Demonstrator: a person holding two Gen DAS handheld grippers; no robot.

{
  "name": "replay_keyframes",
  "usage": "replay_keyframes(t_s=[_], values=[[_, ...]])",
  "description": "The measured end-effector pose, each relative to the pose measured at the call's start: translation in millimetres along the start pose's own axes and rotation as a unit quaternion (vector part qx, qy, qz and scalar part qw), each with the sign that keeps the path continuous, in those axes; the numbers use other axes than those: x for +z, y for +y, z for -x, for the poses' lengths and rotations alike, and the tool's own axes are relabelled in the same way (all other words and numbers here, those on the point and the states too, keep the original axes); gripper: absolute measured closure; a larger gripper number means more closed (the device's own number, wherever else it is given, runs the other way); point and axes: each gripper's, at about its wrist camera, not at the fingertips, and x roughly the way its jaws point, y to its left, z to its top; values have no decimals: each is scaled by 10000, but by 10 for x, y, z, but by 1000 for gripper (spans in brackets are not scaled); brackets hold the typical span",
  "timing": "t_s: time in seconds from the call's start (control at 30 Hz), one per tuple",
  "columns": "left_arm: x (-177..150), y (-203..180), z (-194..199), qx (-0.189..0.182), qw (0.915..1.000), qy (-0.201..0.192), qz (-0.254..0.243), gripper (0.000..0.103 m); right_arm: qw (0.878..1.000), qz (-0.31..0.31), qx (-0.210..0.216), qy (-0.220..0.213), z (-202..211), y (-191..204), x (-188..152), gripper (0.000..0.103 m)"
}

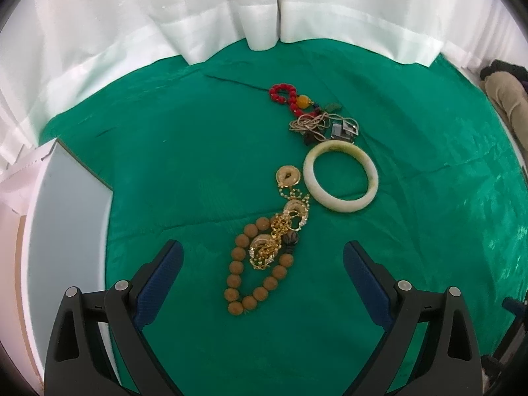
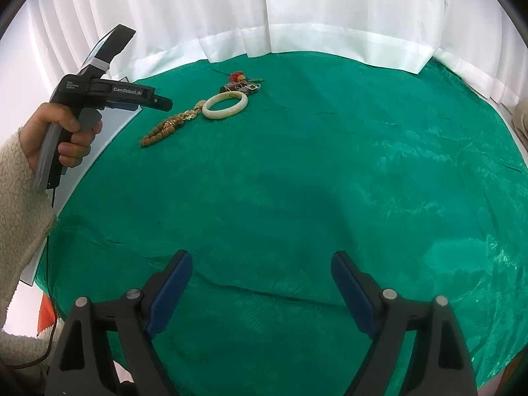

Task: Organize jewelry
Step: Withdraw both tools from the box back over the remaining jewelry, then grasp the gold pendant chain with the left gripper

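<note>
A line of jewelry lies on the green cloth (image 1: 165, 171). Nearest my left gripper (image 1: 262, 257) is a brown wooden bead bracelet (image 1: 236, 280) with gold chain pieces (image 1: 287, 217) on top. Beyond lie a pale jade bangle (image 1: 340, 176), a tangled thin chain with a small metal piece (image 1: 325, 127) and a red bead string (image 1: 285, 94). The left gripper is open and empty, hovering just above the wooden beads. My right gripper (image 2: 262, 275) is open and empty over bare cloth, far from the jewelry (image 2: 225, 106), which shows small at upper left.
A pale grey board (image 1: 66, 217) lies at the left under the cloth's edge. White curtains (image 1: 198, 10) hang behind the table. In the right wrist view, the hand holding the left gripper's handle (image 2: 99, 99) is at the left.
</note>
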Motion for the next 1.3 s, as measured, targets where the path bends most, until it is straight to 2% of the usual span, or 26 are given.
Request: replay_keyframes(t_s=[0.47,0.83,1.17,1.3], values=[[50,54,-5,-116,9996,41,-245,5,10000,48,20,71,-32,40,1,15],[194,132,-53,-559,9980,46,-288,5,9999,98,-13,84,-33,69,4,15],[167,153,-96,-551,9961,77,-690,6,9997,181,49,163,-75,130,34,15],[193,253,-55,-636,9960,21,-633,6,9997,171,71,188,-107,146,36,15]])
